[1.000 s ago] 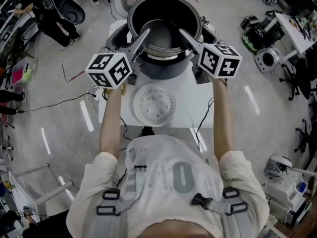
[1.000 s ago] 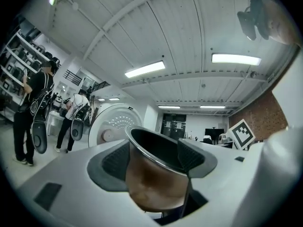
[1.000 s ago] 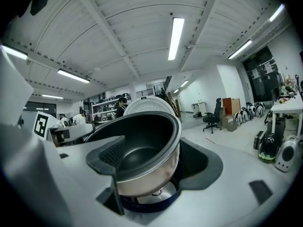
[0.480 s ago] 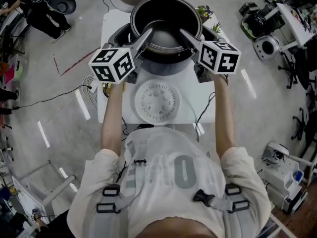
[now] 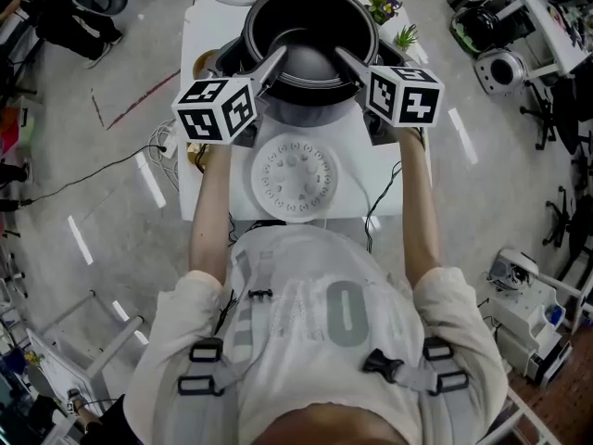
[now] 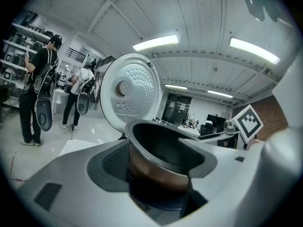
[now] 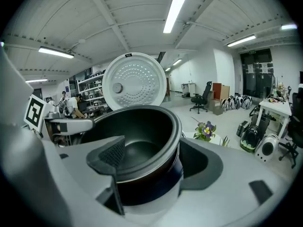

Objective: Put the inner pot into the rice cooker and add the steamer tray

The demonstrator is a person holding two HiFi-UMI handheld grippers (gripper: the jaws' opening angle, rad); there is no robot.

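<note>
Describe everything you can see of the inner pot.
The inner pot is round, deep and metal-looking, with a dark smooth inside, a flared rim and a brownish outer wall. It is empty and upright, held over the grey rice cooker, whose lid stands open behind. The left hand-held gripper and right hand-held gripper clamp its rim on opposite sides, one jaw inside, one outside. Whether its base touches the cooker cannot be told.

The grey polished floor point(image 5: 111, 276) shows pale reflections of strip lights, a black cable point(image 5: 93, 176) and a red streak point(image 5: 139, 109). A white counter point(image 5: 350, 193) stands in the middle. Overhead, a white ribbed ceiling point(image 7: 118, 18) bears long tube lights point(image 7: 176, 11). Shelving point(image 6: 16, 46) lines one wall, and an office chair point(image 7: 202, 97) stands well apart.
</note>
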